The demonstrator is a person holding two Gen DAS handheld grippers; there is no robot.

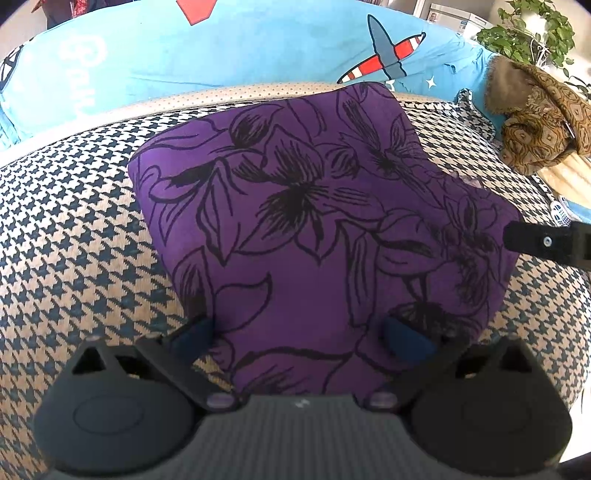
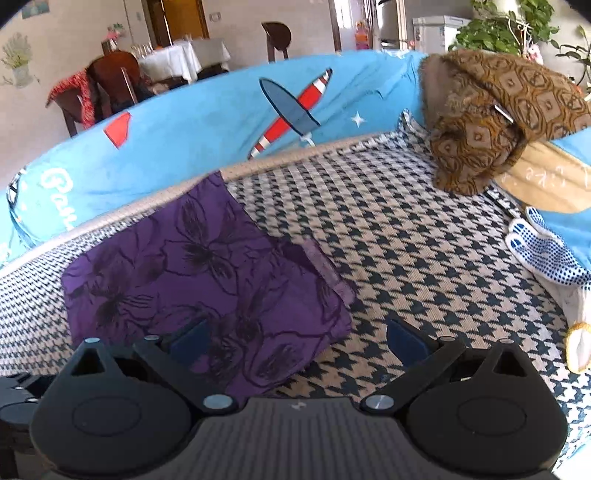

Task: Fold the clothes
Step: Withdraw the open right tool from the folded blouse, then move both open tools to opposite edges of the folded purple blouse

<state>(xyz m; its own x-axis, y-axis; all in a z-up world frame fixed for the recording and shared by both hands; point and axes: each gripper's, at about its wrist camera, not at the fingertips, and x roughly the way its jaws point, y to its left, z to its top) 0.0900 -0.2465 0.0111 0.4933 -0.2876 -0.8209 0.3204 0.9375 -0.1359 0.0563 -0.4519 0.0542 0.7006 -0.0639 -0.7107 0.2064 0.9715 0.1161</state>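
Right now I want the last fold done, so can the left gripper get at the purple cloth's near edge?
Probably yes. The left gripper is open with the purple cloth lying flat between its fingers on the houndstooth cover, and nothing lies across that edge.

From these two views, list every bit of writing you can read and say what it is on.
"Pan", white cursive letters cut off at the picture's edge, on the blue cartoon sofa cover.
Faint pale script on the tan cushion: too blurred to read.
Labels on the white appliance in the background: too small to read.
The purple floral garment and the houndstooth seat cover carry no writing.
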